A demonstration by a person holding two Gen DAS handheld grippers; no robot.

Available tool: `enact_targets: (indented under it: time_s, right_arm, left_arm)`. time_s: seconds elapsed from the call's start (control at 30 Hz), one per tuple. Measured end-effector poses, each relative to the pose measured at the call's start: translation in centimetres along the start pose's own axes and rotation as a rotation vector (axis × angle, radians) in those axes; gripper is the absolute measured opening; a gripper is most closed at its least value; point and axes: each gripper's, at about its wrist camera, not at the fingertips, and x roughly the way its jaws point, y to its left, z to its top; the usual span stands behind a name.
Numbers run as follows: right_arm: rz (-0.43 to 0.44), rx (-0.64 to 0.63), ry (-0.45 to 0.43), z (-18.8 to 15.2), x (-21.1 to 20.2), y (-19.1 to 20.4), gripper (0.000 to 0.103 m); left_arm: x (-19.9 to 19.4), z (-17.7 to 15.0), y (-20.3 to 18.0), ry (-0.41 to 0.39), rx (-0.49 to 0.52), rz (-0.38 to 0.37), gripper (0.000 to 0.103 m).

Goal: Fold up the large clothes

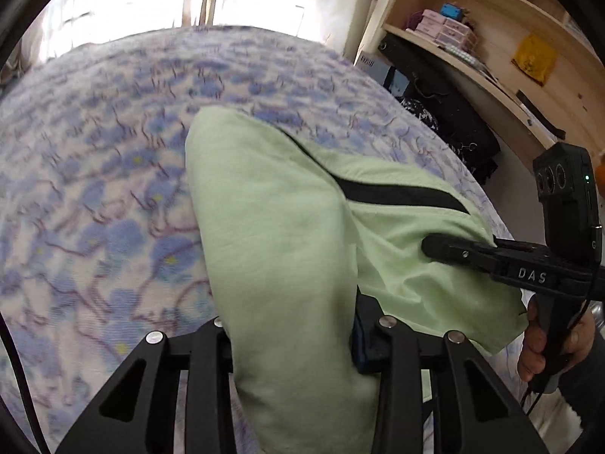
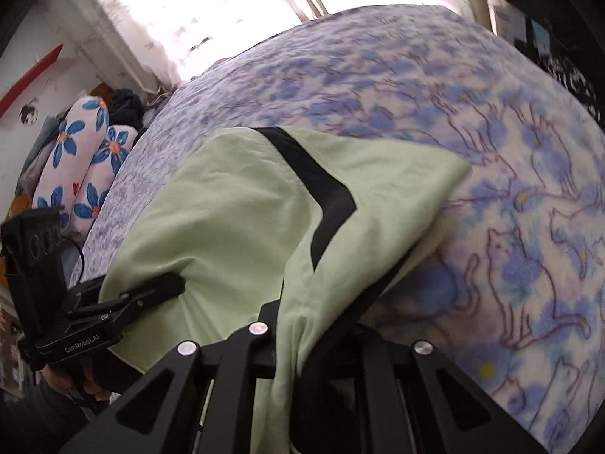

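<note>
Green garment [image 1: 280,227] pinched in both claws, over bed [image 1: 94,189]

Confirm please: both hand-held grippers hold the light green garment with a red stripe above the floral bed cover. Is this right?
Not quite: the stripe is black, not red, as the right wrist view shows. The rest stands: the left hand-held gripper and the right hand-held gripper both hold the light green garment above the floral bed cover.

Matt green cloth garment [image 1: 272,234], fuzzy fleece blanket [image 1: 94,189], wooden shelf [image 1: 491,87]
</note>
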Motion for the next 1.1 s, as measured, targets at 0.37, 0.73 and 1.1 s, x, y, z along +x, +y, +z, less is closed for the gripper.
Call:
enact_targets:
  time_s: [0.37, 0.73, 1.1]
  right_arm:
    - [0.131, -0.101, -0.067, 3.6, 1.4, 14.4, 0.009]
    - [0.189, -0.134, -0.154, 15.3, 12.8, 26.5, 0.009]
    - [0.058, -0.039, -0.159, 23.3, 28.3, 24.5, 0.012]
  left_arm:
    - [-15.1, 0.5, 12.3, -0.111, 0.008, 0.095, 0.034]
    - [-18.3, 10.5, 33.4, -0.147, -0.002, 0.177, 0.034]
    - [-3.6, 17.4, 47.0, -0.069, -0.071, 0.219, 0.05]
